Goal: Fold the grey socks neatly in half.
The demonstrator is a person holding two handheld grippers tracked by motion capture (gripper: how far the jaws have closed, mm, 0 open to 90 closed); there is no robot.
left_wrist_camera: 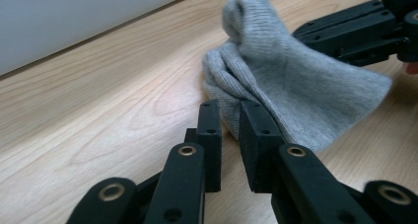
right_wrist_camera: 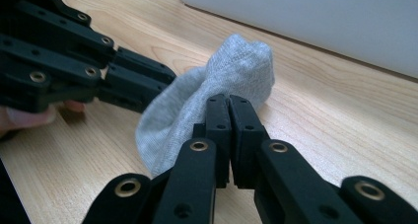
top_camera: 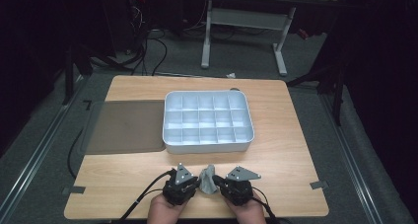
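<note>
The right gripper (right_wrist_camera: 229, 101) has its two black jaws pressed together on a fold of a small grey knitted sock (right_wrist_camera: 217, 93), so the sock stands bunched up off the table rather than lying flat. Just left of the sock, the left gripper (left_wrist_camera: 229, 105) has its jaws narrowly parted. Its tips sit at the sock's lower edge, and a little fabric may lie between them, but the pads do not look clamped on it. It seems placed to take a second hold, probably so the two grippers can stretch or fold the sock between them.

In the high view, the sock (top_camera: 209, 179) sits between the two grippers near the front edge of the wooden table (top_camera: 291, 135), with a hand (top_camera: 165, 211) behind each gripper. Beyond the sock, farther from the person, stands a pale tray (top_camera: 208, 146) divided into small compartments, all of which look bare. Left of the tray, and farther from the sock, lies a flat dark mat (top_camera: 125, 126).

The part of the sock inside the right jaws is hidden, so how deep the grip goes is unclear. The hands are cut off at the bottom of the high view. The surrounding room is dark, showing little beyond some cables and a desk frame.
</note>
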